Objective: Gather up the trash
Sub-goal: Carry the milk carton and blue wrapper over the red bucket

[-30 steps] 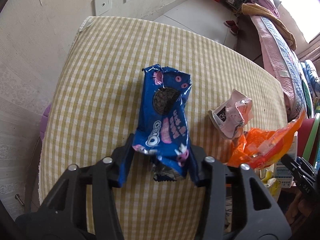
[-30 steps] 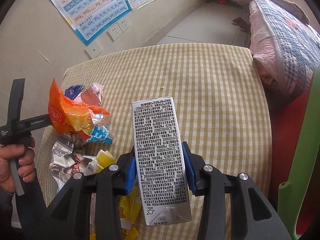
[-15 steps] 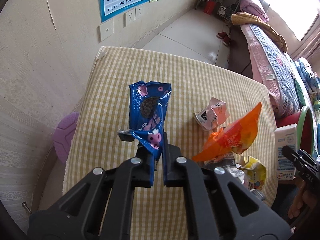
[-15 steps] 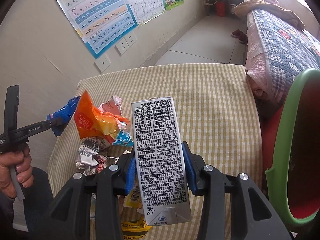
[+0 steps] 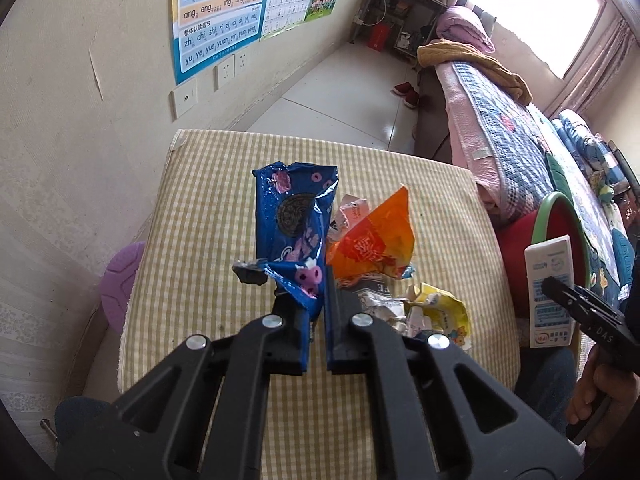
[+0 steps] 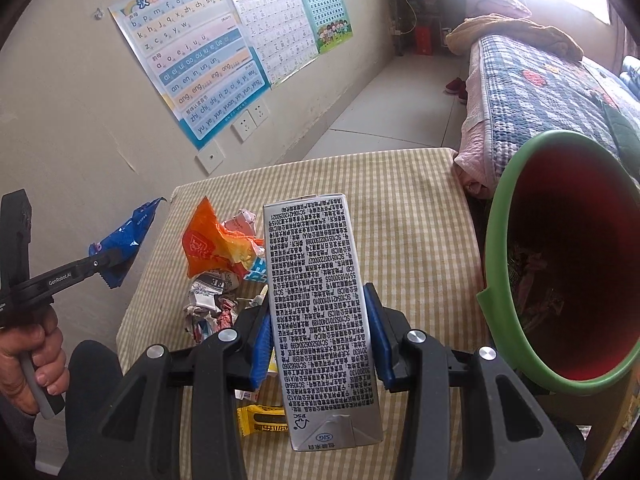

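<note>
Two grippers are up above a table (image 5: pixel 208 216) covered in yellow-and-white check cloth, each with a piece of trash. Past the table's left edge a purple stool (image 5: pixel 120 280) shows low against the beige wall, leaving only a narrow gap on that side. The left gripper (image 5: pixel 318 292) is clenched on the lower end of a blue Oreo wrapper (image 5: pixel 294 220), which stands up from the tips, clear of the cloth; in the right wrist view that wrapper (image 6: pixel 124 240) hangs out beyond the table's left edge. Just right of it, near the middle of the table, lies the remaining heap: an orange snack bag (image 5: pixel 374 240) on top, a pink-and-white crumpled pack (image 5: pixel 350 212) behind it, crumpled grey-and-white paper (image 5: pixel 378 300) and a yellow wrapper (image 5: pixel 440 312) toward the near edge. The far half of the cloth and its right-hand strip are bare. The right gripper (image 6: pixel 318 336) grips a silver drink carton (image 6: pixel 320 320) by its narrow sides, blue pads pressed to both, printed face to the camera, held above the near right part of the table. A small yellow packet (image 6: pixel 262 420) lies under it by the near edge. Beyond the right edge stands a red bin with a green rim (image 6: pixel 504 240), its mouth open toward the carton, some trash inside. Behind it a quilted bed (image 6: pixel 540 92) runs along the right, with bare tile floor between bed and wall.
</note>
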The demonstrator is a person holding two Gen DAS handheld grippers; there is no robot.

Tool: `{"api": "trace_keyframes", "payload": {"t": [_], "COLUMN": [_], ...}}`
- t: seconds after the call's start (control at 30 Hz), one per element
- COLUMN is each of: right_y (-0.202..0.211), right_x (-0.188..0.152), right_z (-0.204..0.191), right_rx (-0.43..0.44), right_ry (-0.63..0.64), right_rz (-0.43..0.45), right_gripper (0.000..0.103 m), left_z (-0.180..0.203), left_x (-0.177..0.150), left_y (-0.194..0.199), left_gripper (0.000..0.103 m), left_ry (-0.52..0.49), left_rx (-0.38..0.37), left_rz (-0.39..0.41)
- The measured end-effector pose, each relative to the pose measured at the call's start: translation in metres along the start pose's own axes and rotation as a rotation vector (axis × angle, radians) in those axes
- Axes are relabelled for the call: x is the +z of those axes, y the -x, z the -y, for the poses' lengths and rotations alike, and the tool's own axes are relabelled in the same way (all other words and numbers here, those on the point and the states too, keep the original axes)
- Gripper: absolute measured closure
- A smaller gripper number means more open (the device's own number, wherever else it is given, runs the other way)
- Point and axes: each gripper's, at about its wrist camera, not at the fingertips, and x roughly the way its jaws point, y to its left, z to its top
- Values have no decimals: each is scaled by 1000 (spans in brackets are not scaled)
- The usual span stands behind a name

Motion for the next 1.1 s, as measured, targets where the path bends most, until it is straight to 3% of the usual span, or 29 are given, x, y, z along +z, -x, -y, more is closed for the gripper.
{"api": "trace_keyframes", "payload": {"t": [0.33, 0.63, 1.1], "right_y": [36, 62, 100], "right_x": [-3, 4, 8], "right_z": [21, 52, 140], "right_rx": [-4, -17, -103], "right_ry": [-40, -86, -195], "right_rz": [76, 148, 216], "right_gripper": [63, 63, 63], "left_z": [55, 116, 243], "left_x": [1, 7, 8], "left_y": [23, 18, -9], "left_gripper": [98, 98, 98], "left_ry": [-80, -178, -367], "left_rx": [-56, -116, -282], "left_rz": [46, 43, 9]}}
